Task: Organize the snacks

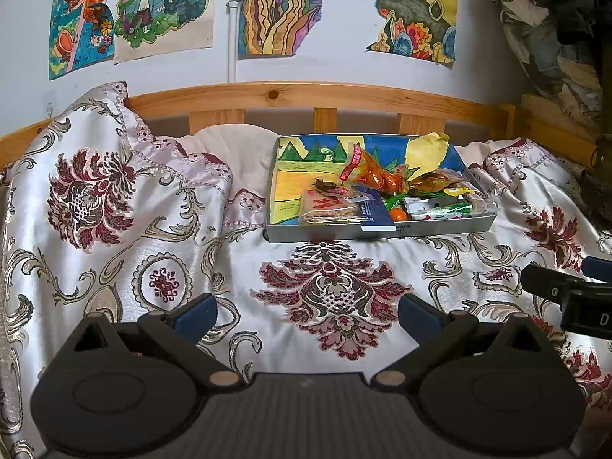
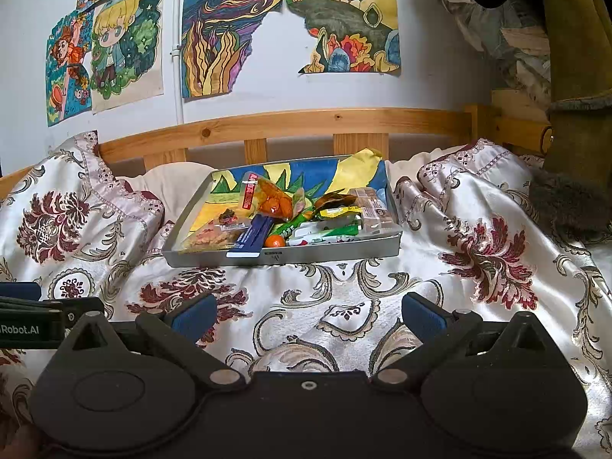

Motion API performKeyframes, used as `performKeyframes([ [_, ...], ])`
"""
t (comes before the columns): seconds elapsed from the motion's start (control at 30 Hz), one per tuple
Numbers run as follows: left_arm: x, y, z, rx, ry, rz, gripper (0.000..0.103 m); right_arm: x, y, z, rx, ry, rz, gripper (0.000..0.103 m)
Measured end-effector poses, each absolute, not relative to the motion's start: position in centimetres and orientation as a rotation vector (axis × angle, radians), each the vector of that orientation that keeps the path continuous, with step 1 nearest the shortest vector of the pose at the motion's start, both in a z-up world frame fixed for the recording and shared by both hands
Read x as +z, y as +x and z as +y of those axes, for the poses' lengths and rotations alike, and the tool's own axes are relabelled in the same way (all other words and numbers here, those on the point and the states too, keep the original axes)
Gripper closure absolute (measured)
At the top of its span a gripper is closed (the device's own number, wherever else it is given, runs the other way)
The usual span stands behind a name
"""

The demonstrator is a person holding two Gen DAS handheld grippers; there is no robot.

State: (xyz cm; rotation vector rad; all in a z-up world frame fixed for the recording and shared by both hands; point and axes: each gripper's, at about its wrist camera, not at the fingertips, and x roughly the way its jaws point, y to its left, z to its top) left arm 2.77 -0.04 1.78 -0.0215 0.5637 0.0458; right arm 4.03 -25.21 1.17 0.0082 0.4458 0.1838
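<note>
A shallow grey box [image 1: 382, 231] [image 2: 336, 250] lined with a coloured drawing lies on the bed and holds a pile of snacks. Among them are an orange-red crinkled bag [image 1: 376, 176] [image 2: 273, 201], a clear pack of biscuits [image 1: 329, 208] [image 2: 212, 237], a dark blue packet [image 1: 376, 214] [image 2: 252, 237], a small orange ball [image 1: 399, 214] [image 2: 274, 242] and green-white packets [image 1: 445, 210] [image 2: 325, 233]. My left gripper [image 1: 308, 315] is open and empty above the bedspread, well short of the box. My right gripper [image 2: 310, 315] is open and empty too, beside the left one.
The bed has a shiny floral bedspread [image 1: 329, 294] [image 2: 478, 252], bunched into folds at left [image 1: 99, 176]. A wooden headboard rail [image 1: 306, 95] [image 2: 290, 124] runs behind the box. Drawings hang on the wall [image 1: 290, 7]. Piled cloth fills the far right [image 1: 554, 38].
</note>
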Motion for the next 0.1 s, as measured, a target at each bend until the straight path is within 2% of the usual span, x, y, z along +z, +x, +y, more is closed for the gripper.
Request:
performKeyframes([
  [0.1, 1.78, 2.75, -0.03, 0.045, -0.023, 0.565, 0.001, 1.23, 4.16, -25.22, 0.184, 0.009, 0.446, 0.001],
])
